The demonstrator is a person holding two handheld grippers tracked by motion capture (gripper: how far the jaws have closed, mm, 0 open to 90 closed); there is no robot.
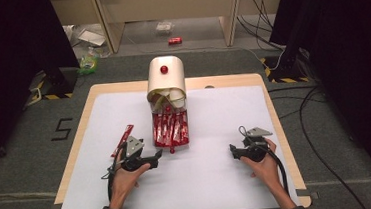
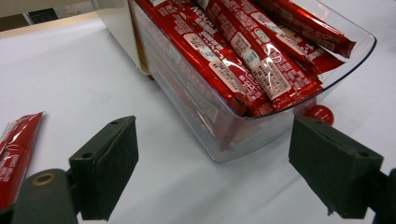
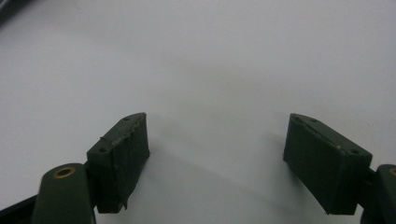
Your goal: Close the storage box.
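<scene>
I'm hovering the left gripper (image 2: 212, 172), jaws wide and empty, at the clear tray (image 2: 261, 130) of red coffee sticks (image 2: 243, 56) mid-frame; one stick (image 1: 122, 140) is lying out already, probably pulled. Right gripper (image 3: 217, 163) is idling open.

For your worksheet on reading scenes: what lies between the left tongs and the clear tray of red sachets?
Bare white table covering. In the left gripper view the open left tongs face the clear tray of red sachets with nothing between them.

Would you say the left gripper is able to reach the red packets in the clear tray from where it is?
Probably yes: the left gripper is open, facing the clear tray, whose open top exposes the red packets.
</scene>
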